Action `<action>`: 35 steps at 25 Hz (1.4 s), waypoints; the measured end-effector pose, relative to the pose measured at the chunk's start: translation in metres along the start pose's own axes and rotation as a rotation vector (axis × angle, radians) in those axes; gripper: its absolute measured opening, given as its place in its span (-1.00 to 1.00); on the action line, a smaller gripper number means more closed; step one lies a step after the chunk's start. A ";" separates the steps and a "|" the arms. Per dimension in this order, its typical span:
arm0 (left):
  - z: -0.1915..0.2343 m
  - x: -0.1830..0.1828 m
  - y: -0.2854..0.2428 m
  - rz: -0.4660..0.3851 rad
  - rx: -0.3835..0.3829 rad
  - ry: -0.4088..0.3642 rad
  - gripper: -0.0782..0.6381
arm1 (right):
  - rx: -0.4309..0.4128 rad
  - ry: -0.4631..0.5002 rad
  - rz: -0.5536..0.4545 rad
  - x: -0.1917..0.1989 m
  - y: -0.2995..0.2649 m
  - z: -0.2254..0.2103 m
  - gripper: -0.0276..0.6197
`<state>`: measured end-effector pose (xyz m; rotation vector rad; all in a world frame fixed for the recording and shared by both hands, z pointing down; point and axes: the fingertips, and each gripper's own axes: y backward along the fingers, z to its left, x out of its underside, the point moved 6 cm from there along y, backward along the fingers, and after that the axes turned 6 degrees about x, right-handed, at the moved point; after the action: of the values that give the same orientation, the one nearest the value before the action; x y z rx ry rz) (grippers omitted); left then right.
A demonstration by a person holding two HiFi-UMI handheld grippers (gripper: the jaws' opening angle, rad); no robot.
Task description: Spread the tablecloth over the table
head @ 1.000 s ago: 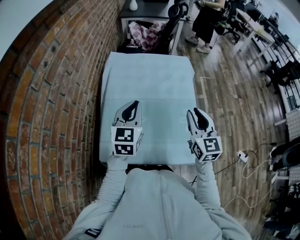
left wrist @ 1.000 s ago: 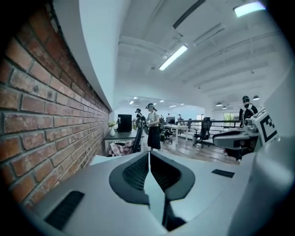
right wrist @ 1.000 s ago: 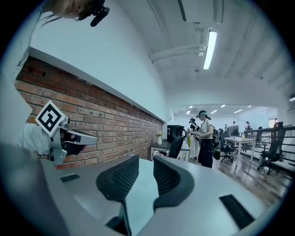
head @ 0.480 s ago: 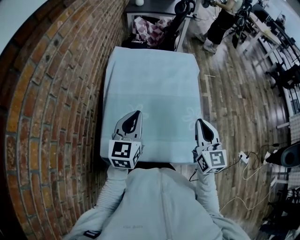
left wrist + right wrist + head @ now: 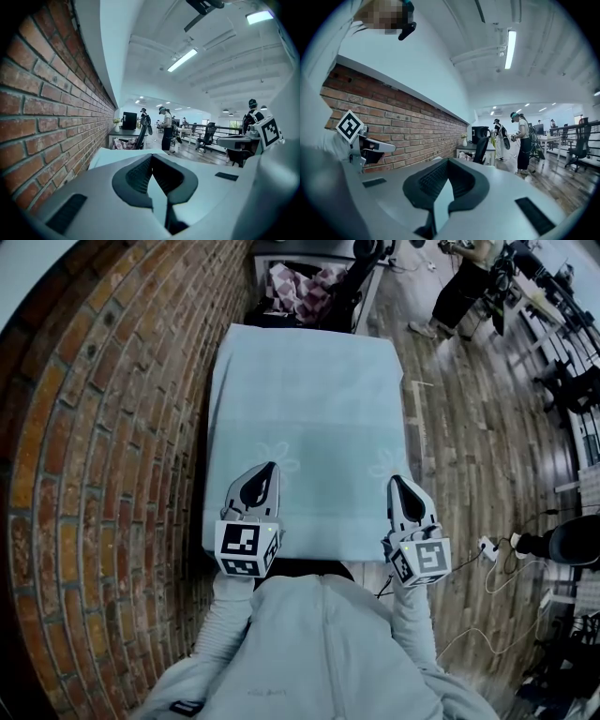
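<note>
- The tablecloth is lying flat over the whole table, which is hidden beneath it. Its long left edge is running just beside the brick wall, and its near edge is hanging slightly over the table's near edge.
- The left gripper is resting over the cloth close to the table's near left corner, with its jaws drawn fully together. A pale sliver of fabric is showing between the ribbed dark pads, so it is probably pinching the cloth.
- The right gripper is sitting at the table's near right corner, likewise closed tight, seemingly on a thin fold of the same cloth.
- Both are pointing almost level and gripping opposite ends of the near edge, likely so the person can tug the sheet evenly and square the overhang.
- The cloth is looking thin, smooth and pale blue-green, with faint flower prints and almost no wrinkles.
- The rough red brick and the planked wooden floor are contrasting with the soft fabric.
</note>
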<state>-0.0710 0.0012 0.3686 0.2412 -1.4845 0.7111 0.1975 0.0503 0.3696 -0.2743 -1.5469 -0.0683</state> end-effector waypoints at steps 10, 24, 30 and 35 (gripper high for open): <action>0.008 0.001 0.001 0.004 0.008 0.001 -0.71 | -0.020 0.030 0.005 -0.002 -0.006 0.010 -0.85; 0.009 0.004 0.001 0.017 0.006 -0.014 -0.71 | -0.034 0.032 0.017 -0.004 -0.013 0.015 -0.85; 0.010 0.004 0.002 0.017 -0.003 -0.024 -0.71 | -0.019 0.024 0.013 -0.003 -0.013 0.014 -0.85; 0.013 0.005 0.002 0.018 -0.013 -0.024 -0.71 | 0.003 0.012 0.010 -0.003 -0.011 0.011 -0.85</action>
<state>-0.0827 -0.0031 0.3740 0.2278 -1.5158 0.7144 0.1844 0.0416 0.3681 -0.2785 -1.5339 -0.0598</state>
